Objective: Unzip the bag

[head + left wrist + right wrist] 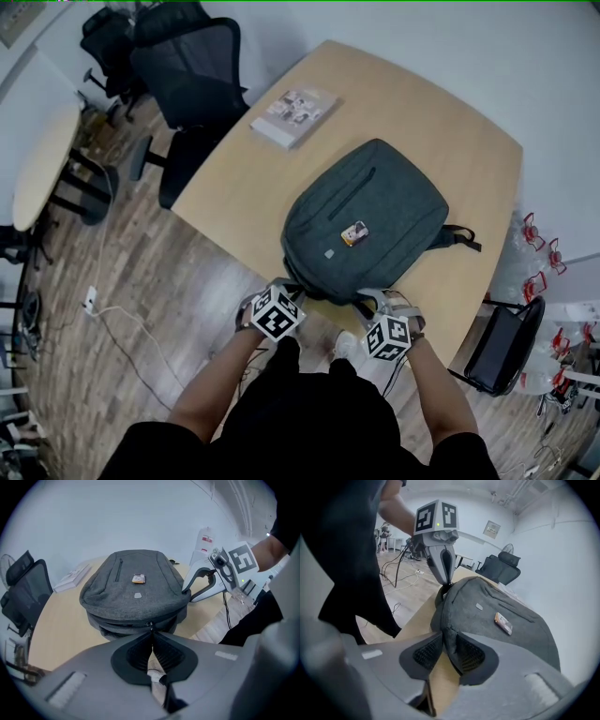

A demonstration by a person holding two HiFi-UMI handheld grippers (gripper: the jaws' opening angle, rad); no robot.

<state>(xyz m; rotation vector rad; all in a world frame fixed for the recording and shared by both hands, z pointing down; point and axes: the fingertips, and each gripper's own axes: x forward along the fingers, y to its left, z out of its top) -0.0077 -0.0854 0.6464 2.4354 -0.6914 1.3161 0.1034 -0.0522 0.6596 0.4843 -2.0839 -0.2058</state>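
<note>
The left hand-held gripper point(151, 638) is clenched on the thin zipper pull point(150, 629), which stands straight up between its pads at the bag's near edge. Just to its right, the right hand-held gripper point(446, 643) is grasping a fold of the grey fabric at the same edge, pads pinching it. The bag point(366, 220) lies flat on the wooden surface point(234, 192), stretching away from both hand-held grippers, with a small orange tag point(354, 232) on top. Beyond the bag lies a booklet point(294, 116). Farther off to the left stands a black office chair point(187, 75).
</note>
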